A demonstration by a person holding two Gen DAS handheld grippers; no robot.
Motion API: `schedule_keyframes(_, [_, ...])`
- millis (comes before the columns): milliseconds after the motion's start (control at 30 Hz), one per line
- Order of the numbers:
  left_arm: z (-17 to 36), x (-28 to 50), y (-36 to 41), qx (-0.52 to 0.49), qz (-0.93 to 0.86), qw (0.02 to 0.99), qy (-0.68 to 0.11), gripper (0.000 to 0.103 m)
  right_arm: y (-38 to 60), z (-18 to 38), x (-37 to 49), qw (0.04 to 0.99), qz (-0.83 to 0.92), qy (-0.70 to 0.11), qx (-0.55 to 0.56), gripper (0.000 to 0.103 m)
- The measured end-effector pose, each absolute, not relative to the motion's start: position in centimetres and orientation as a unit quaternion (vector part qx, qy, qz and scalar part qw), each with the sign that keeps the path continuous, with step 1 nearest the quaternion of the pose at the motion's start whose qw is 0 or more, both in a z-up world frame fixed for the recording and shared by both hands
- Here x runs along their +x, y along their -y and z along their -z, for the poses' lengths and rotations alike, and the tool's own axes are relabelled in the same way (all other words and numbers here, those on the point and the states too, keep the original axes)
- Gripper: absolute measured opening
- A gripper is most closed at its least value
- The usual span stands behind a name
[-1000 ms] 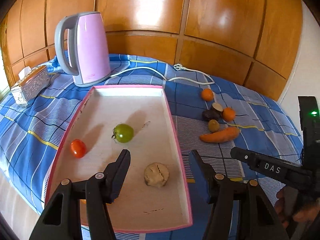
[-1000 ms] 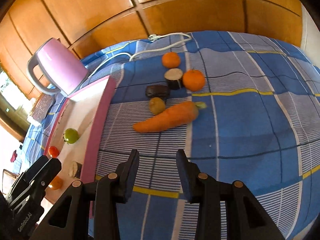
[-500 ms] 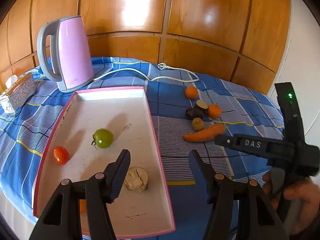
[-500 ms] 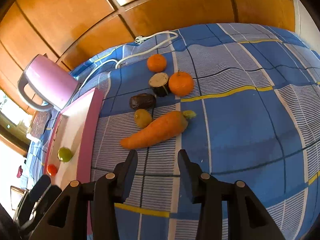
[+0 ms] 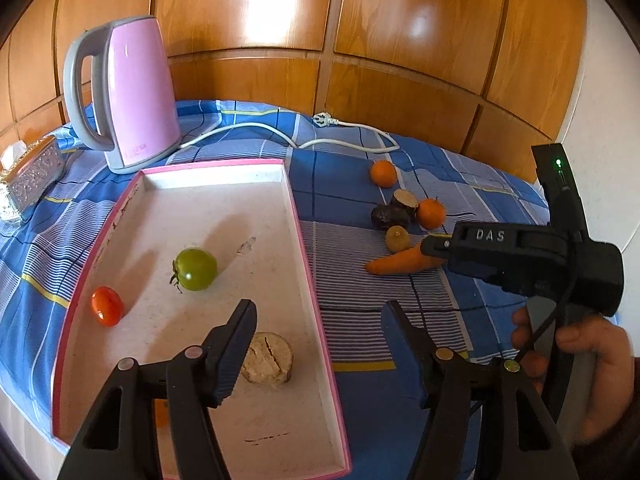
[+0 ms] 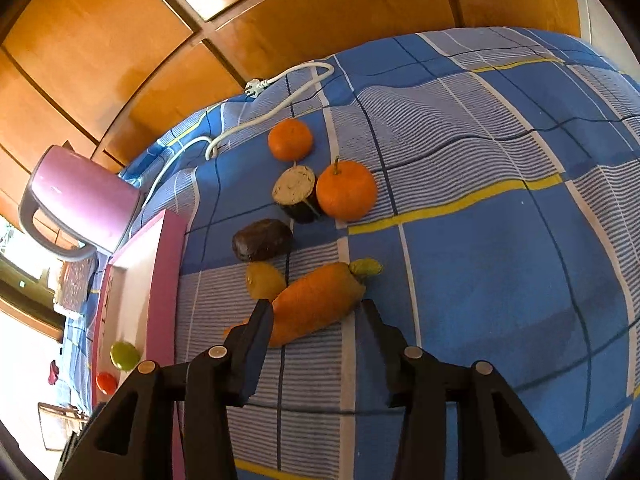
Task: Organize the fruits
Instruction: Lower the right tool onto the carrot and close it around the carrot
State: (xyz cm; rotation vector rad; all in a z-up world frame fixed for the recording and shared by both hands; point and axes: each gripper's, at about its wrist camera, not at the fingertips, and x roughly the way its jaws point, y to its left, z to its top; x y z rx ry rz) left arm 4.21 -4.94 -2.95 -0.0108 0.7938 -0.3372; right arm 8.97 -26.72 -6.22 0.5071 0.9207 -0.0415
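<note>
From the left wrist we see the inside of the pink-rimmed tray [image 5: 304,240]: a green tomato [image 5: 195,269], a red tomato [image 5: 107,306], a pale cut round [image 5: 267,357] and a scrap of orange half hidden behind our left gripper [image 5: 316,336], whose jaws stand apart over the tray's near right edge with nothing between them; they have just been opening a little. That view also shows our right hand [image 5: 592,360] around the black handle of the right gripper [image 6: 316,316], reaching toward the carrot [image 5: 400,262]. The right wrist gives what the left cannot: the carrot lies slantwise on the cloth, its thick end between the right jaws, which have just been opening; whether the pads touch it we cannot tell, though they look loose around it. Just beyond lie a yellowish fruit [image 6: 265,280] touching the carrot, a dark lump [image 6: 262,239], a cut aubergine piece [image 6: 295,192] against an orange [image 6: 346,190], and a second orange [image 6: 290,139] farther back. From here the tray is only a thin edge at left. Everything rests on a blue checked cloth [image 6: 500,260] with yellow lines. A pink kettle [image 5: 136,92] stands behind the tray, its white cord [image 5: 256,130] trailing unplugged; a silver tissue box [image 5: 32,176] sits at far left. Glossy wooden panels [image 5: 400,40] close off the back.
</note>
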Motion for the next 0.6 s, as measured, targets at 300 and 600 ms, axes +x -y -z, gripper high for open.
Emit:
schedule_keyframes(300, [3.4, 4.9, 5.0, -0.017, 0.167, 0.903, -0.395, 0.065, 27.2, 6.4, 10.6, 0.859, 0.024, -0.441, 0.259, 0.052])
schedule_keyframes(600, [3.7, 5.6, 4.7, -0.026, 0.167, 0.9, -0.402, 0.065, 27.3, 6.6, 11.9, 0.862, 0.027, -0.434, 0.261, 0.045])
